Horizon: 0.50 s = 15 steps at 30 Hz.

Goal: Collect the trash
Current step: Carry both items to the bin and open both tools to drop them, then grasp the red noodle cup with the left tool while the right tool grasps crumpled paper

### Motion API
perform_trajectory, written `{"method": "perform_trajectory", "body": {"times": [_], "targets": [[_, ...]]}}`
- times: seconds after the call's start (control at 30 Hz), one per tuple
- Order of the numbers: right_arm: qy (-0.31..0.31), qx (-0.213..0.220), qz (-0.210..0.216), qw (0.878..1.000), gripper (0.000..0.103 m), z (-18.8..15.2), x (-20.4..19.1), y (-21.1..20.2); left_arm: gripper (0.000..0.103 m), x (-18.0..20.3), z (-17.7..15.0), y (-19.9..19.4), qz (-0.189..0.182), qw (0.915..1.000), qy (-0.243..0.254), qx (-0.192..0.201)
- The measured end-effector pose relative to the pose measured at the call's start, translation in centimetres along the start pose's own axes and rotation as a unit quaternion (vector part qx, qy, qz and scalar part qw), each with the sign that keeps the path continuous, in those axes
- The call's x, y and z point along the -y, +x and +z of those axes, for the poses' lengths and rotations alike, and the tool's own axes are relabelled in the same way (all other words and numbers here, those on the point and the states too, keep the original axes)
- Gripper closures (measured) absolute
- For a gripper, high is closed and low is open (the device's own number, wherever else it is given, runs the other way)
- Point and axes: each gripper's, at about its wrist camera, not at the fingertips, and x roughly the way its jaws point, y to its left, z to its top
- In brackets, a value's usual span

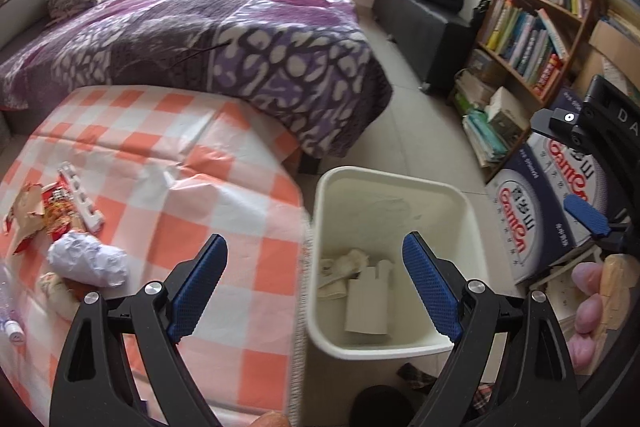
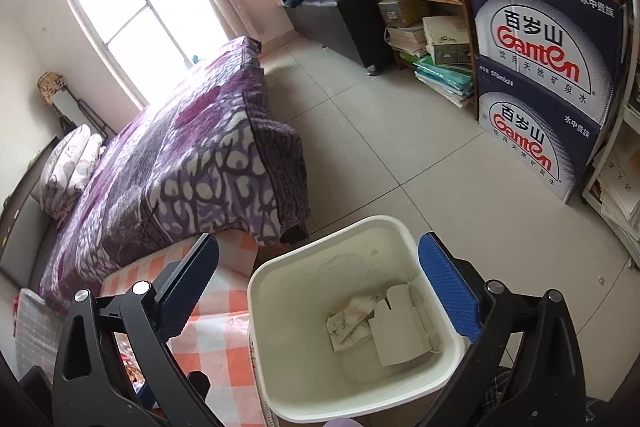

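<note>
A cream waste bin point(image 1: 400, 179) stands on the floor beside a low table with an orange-and-white checked cloth point(image 1: 180, 163). Flat card and crumpled paper scraps point(image 1: 368, 303) lie at the bin's bottom. On the cloth's left side are a crumpled white paper ball point(image 1: 86, 263), a red snack wrapper point(image 1: 60, 211) and torn brown paper point(image 1: 24, 203). My left gripper point(image 1: 315, 243) is open and empty, straddling the table edge and the bin. My right gripper point(image 2: 319, 242) is open and empty above the bin point(image 2: 280, 267), over the scraps point(image 2: 396, 323); its blue pad point(image 1: 586, 215) shows at the right of the left wrist view.
A purple-patterned bed point(image 1: 240, 39) lies behind the table. A bookshelf point(image 1: 536, 27) and stacked water cartons point(image 2: 540, 67) line the right wall. Pale tiled floor point(image 2: 380, 147) runs between them. A plastic bottle point(image 1: 10, 315) lies at the table's left edge. A person's fingers point(image 1: 588, 299) hold the right gripper.
</note>
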Motion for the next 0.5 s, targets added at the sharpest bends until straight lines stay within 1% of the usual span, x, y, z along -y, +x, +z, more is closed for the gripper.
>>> {"method": "perform_trajectory", "body": {"times": [0.13, 0.23, 0.37, 0.5], "targets": [[-0.027, -0.015, 0.007, 1.000, 0.007, -1.2, -2.5, 0.7, 0.016, -2.9, -0.3, 0.1, 0.034, 0.9993, -0.011, -0.011], [-0.044, -0.023, 0.013, 0.999, 0.007, -2.2, -4.4, 1.1, 0.016, -5.8, -0.4, 0.2, 0.057, 0.9976, -0.030, -0.024], [-0.080, -0.043, 0.020, 0.996, 0.007, -3.9, -7.3, 1.9, 0.016, -10.7, -0.2, 0.2, 0.090, 0.9929, -0.068, -0.037], [-0.133, -0.055, 0.023, 0.989, 0.007, -6.1, -10.4, 2.5, 0.016, -14.9, 0.2, 0.2, 0.124, 0.9870, -0.090, -0.049]]}}
